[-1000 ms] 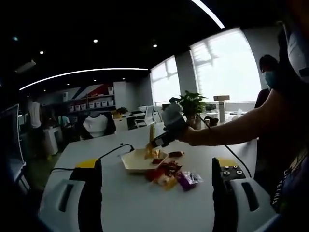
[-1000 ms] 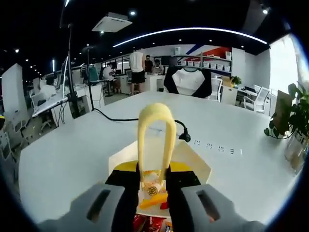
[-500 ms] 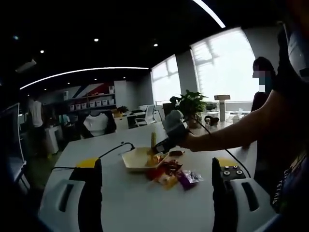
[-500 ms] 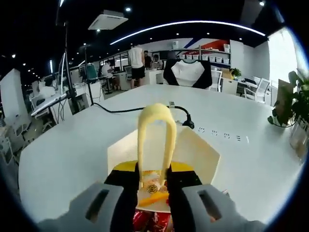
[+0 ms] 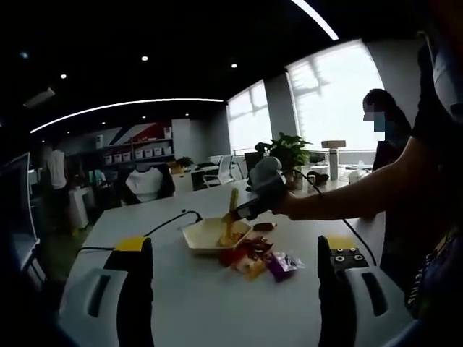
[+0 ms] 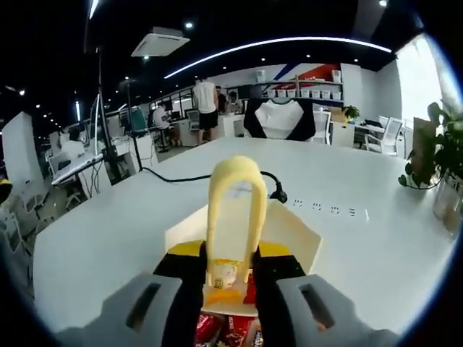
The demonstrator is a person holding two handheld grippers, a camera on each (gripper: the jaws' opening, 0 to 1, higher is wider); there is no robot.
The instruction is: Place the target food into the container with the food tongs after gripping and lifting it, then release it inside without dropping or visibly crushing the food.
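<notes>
Two claws are at work over a wide white bench (image 5: 217,303). In the right gripper view, the right claw (image 6: 229,278) is clamped on a pair of yellow food tongs (image 6: 234,217), whose looped end rises between the jaws toward the top of the view. The tong tips sit low between the jaws and pinch a small wrapped snack (image 6: 226,275) with a pale, round printed face. That snack hangs over the near part of a shallow cream tray (image 6: 296,238) with angled sides, and an orange wrapper (image 6: 224,295) lies just below it inside the tray. Red wrapped sweets (image 6: 217,329) lie on the bench at the tray's near edge, under the jaws. A black cable (image 6: 195,177) runs across the bench beyond the tray.

In the left gripper view, the left claw (image 5: 235,278) stands wide apart and holds nothing, its two dark jaws rising at either side of the scene. Between them, farther along the bench, the tray (image 5: 202,238) rests with the tongs (image 5: 231,213) standing nearly upright over it. The person's hand (image 5: 278,204) and forearm reach in from the right, carrying the right claw (image 5: 242,211) above the tray's right side. A loose pile of wrapped sweets (image 5: 253,262), red, orange and purple, lies on the bench just beside the tray. A potted plant (image 5: 289,152) stands behind, near the bright windows.
</notes>
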